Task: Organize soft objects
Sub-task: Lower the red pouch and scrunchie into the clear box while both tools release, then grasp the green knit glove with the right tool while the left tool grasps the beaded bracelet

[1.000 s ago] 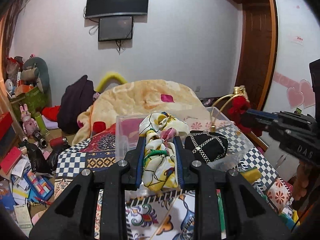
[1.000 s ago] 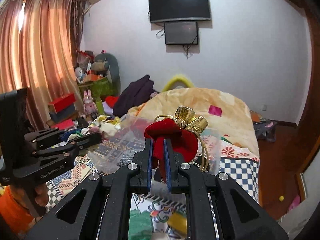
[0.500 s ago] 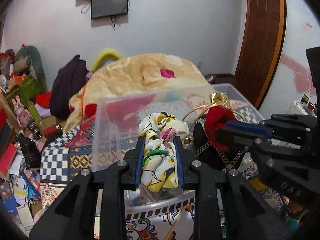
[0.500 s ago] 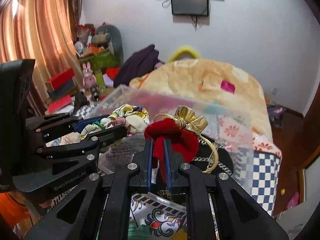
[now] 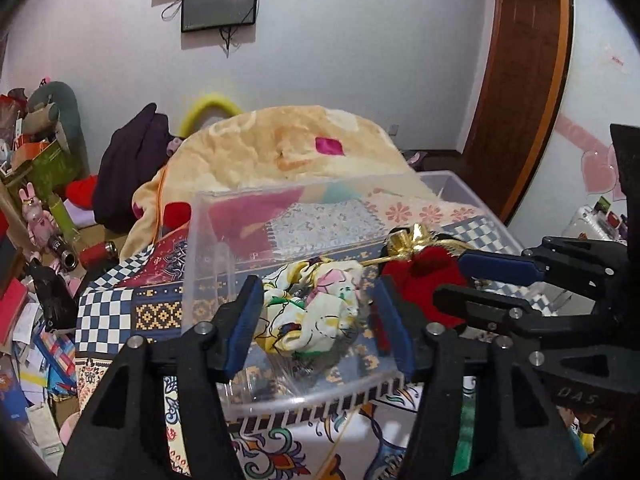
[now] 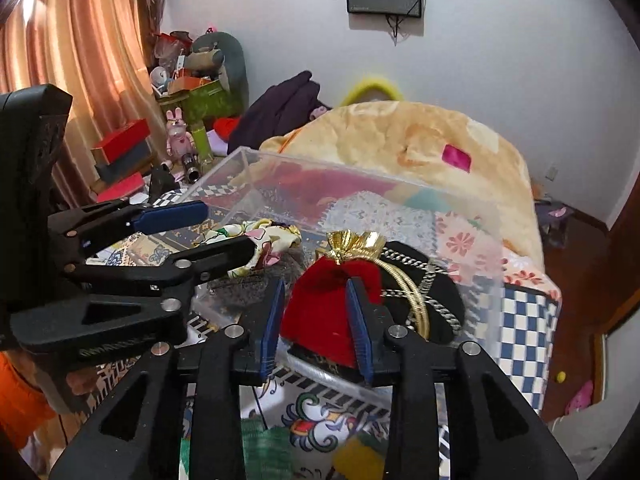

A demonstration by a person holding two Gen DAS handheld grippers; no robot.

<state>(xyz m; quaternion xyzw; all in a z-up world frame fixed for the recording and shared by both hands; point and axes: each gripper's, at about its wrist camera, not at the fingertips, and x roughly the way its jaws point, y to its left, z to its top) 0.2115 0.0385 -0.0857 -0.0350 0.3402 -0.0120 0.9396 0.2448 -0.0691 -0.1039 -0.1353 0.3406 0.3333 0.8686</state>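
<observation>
A clear plastic bin stands on the patterned bed cover. My left gripper is open over the bin; the floral silk scarf lies loose between its spread fingers inside the bin. My right gripper is open too; the red velvet pouch with a gold top and cord sits between its fingers in the bin, next to a black chain-trimmed pouch. Each gripper shows in the other's view, the left one and the right one.
A rolled peach blanket lies behind the bin. Dark clothing, plush toys and boxes crowd the left. A wooden door is at right. Clutter covers the floor at left.
Both grippers moved down into the bin and opened. The scarf and the red pouch were let go and now rest inside the bin.
</observation>
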